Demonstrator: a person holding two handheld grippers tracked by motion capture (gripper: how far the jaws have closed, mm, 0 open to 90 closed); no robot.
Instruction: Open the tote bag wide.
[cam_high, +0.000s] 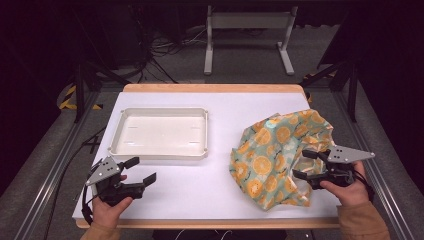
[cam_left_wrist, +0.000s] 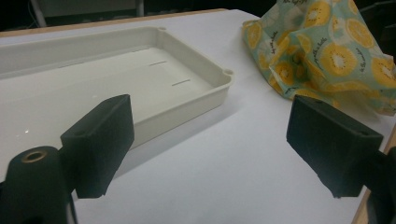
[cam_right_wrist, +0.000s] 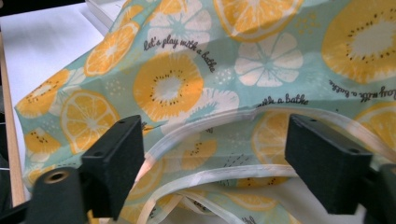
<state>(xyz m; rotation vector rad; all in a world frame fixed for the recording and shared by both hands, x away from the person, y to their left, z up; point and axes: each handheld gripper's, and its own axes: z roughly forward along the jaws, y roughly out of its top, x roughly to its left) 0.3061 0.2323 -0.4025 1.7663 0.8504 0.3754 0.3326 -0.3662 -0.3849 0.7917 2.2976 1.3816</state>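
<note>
- White table (cam_high: 210, 190): cream tray (cam_high: 160, 150) at left, nothing in the way
- Left gripper (cam_high: 141, 170): jaws spread, holding nothing
- Right gripper (cam_high: 303, 164): jaws spread at crumpled orange-print cloth (cam_high: 272, 155), right side; white hem between them

A white worktop (cam_high: 220, 187) with a light wooden edge is seen from above, set on a grey carpeted floor (cam_high: 250, 65). A shallow, cream-coloured rectangular tray (cam_high: 116, 131) is laid flat on the worktop's left half, towards the far side, with nothing inside it. On the right half, well apart from the tray, a crumpled pale green bag (cam_high: 272, 155) printed with orange citrus slices is spread out, its white-trimmed edge turned towards the near right corner.
</note>
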